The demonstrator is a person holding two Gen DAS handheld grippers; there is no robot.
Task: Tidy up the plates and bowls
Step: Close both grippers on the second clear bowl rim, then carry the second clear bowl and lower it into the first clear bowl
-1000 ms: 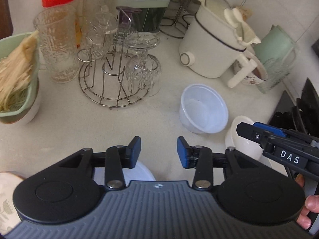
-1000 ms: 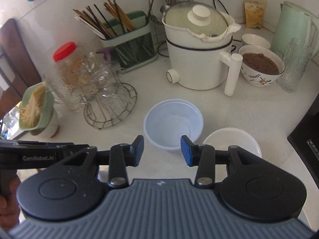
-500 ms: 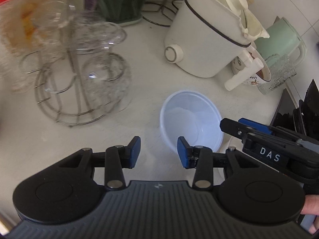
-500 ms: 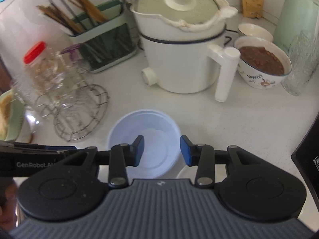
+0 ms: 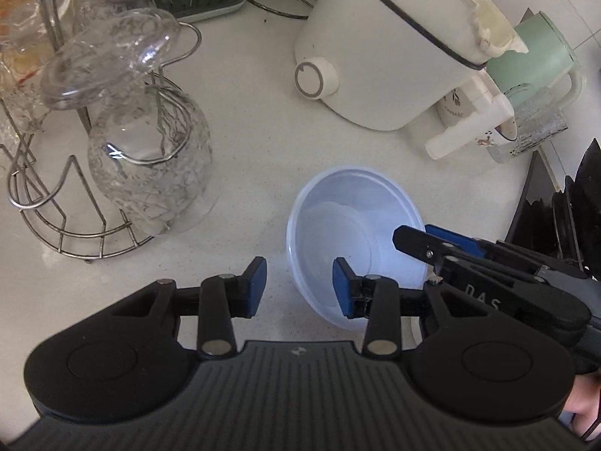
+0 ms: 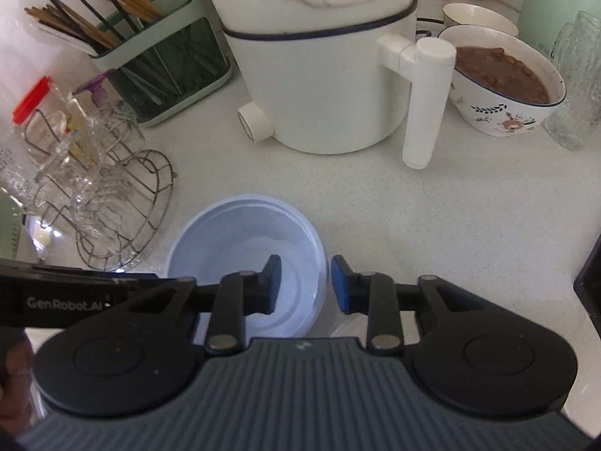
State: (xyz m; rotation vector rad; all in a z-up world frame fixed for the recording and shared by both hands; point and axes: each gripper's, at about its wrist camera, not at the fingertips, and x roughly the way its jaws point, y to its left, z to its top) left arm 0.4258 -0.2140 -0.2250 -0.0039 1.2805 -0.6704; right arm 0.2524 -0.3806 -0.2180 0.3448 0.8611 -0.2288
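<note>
The white bench holds everything. The biggest thing is the white cooker, far ahead of the right fingers, with a round knob low on its side and a thick white handle sticking out. To the right of that handle sits a painted bowl full of brown food, with a smaller white bowl behind it. Far ahead and to the left of the right fingers stands a green holder full of chopsticks. The wire rack with clear glasses hanging upside down is ahead and to the left of the left fingers. The pale blue plastic bowl sits upright on the bench, right at both pairs of fingers. The left gripper has its fingers spread apart, and the near left edge of the bowl is in the gap, with one blue pad inside the bowl and the other outside. The right gripper is spread too, with the right edge of the bowl in its gap and one pad over the inside. You cannot tell if any pad touches the bowl.
</note>
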